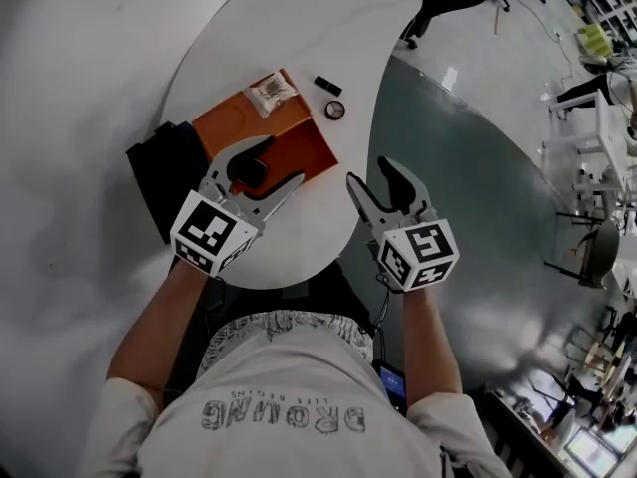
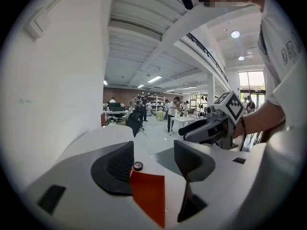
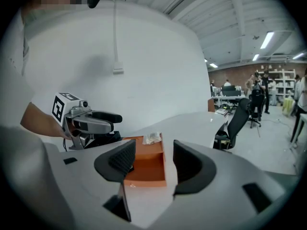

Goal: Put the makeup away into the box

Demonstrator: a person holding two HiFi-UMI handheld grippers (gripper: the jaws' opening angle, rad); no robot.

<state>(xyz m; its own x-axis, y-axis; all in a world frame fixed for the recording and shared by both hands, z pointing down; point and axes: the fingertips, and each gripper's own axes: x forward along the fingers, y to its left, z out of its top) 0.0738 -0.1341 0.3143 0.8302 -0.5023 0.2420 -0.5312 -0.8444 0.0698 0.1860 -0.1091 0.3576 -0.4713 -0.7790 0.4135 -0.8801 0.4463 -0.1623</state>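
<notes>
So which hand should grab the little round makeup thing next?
Probably the left. The left gripper is open and aimed straight at the round compact, which shows between its jaws. The right gripper, also open, is aimed at the orange box instead.

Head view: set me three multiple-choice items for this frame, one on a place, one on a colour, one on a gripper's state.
1. Where is the round compact? A on the table beside the box; B inside the box; C under the table.
2. What colour is the box? A blue; B orange; C green.
3. How is the right hand-held gripper? A shut on the compact; B shut, empty; C open, empty.
Key: 1 A, it lies on bare white tabletop next to the box; 2 B, its walls and floor are orange; 3 C, its jaws stand apart with nothing between them.
</notes>
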